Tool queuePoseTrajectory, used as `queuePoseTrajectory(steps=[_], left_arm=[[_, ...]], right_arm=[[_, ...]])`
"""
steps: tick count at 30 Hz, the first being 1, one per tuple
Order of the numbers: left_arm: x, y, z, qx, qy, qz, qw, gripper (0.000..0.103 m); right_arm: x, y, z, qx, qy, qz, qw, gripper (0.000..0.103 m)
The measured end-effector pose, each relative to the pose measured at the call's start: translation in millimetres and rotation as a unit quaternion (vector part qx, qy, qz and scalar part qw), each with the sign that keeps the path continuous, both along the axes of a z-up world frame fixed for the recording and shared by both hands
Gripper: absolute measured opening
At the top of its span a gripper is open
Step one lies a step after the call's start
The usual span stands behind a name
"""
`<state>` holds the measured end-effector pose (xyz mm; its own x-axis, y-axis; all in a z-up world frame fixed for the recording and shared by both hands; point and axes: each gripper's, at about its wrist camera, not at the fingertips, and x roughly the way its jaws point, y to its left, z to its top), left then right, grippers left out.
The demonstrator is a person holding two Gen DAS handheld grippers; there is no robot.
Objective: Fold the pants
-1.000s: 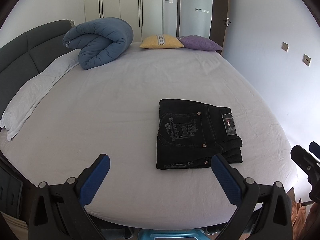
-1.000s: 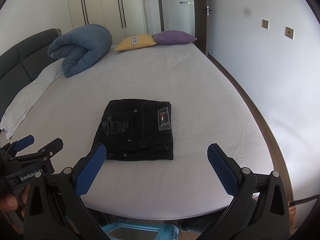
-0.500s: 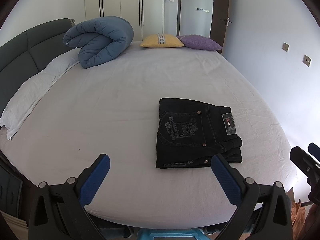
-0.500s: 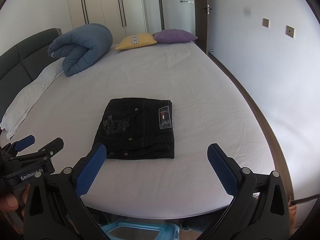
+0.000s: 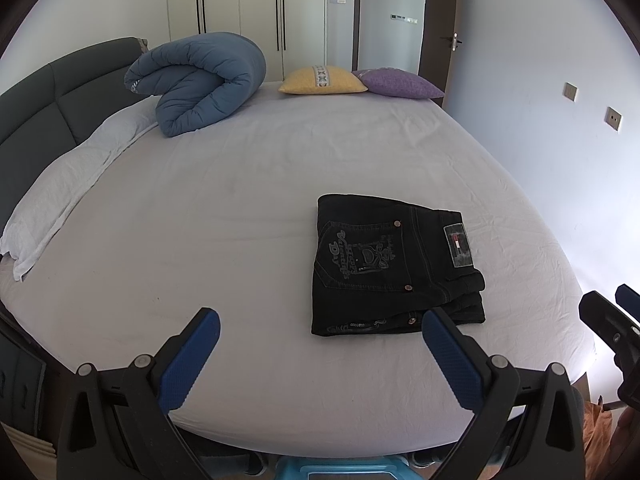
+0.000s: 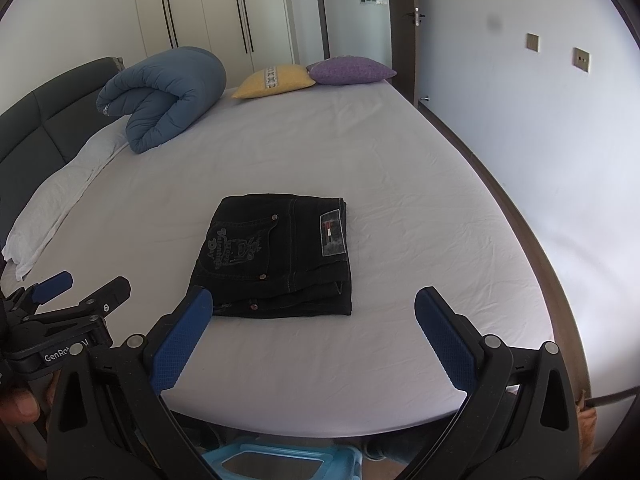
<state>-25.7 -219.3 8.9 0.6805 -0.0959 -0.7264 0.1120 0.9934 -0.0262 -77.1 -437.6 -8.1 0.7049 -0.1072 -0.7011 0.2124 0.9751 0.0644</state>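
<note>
Black pants (image 5: pixel 394 264) lie folded into a compact rectangle on the white bed sheet (image 5: pixel 224 208), back pocket and label patch facing up. They also show in the right wrist view (image 6: pixel 276 258). My left gripper (image 5: pixel 320 354) is open and empty, held off the near bed edge, left of the pants. My right gripper (image 6: pixel 314 334) is open and empty, near the bed's front edge just short of the pants. Each gripper shows at the side of the other's view: the right one (image 5: pixel 616 320), the left one (image 6: pixel 68 300).
A rolled blue duvet (image 5: pixel 200 80), a yellow cushion (image 5: pixel 322 80) and a purple cushion (image 5: pixel 396 82) lie at the far end. A white pillow (image 5: pixel 68 184) lies along the dark headboard (image 5: pixel 36 96) on the left. A wall (image 6: pixel 560 140) runs along the right side.
Both grippers stay open and empty and have drifted back only slightly. The folded pants have not moved.
</note>
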Motion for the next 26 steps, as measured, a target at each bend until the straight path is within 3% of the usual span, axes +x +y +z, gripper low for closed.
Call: queuePoseTrajectory(steps=[26], left_arm=[[2.1,-0.8,2.0,0.013,-0.008,0.006,0.9999,0.103]], right_arm=[[-0.1,5.2,-3.6,0.009,0.003,0.000,1.000,0.103]])
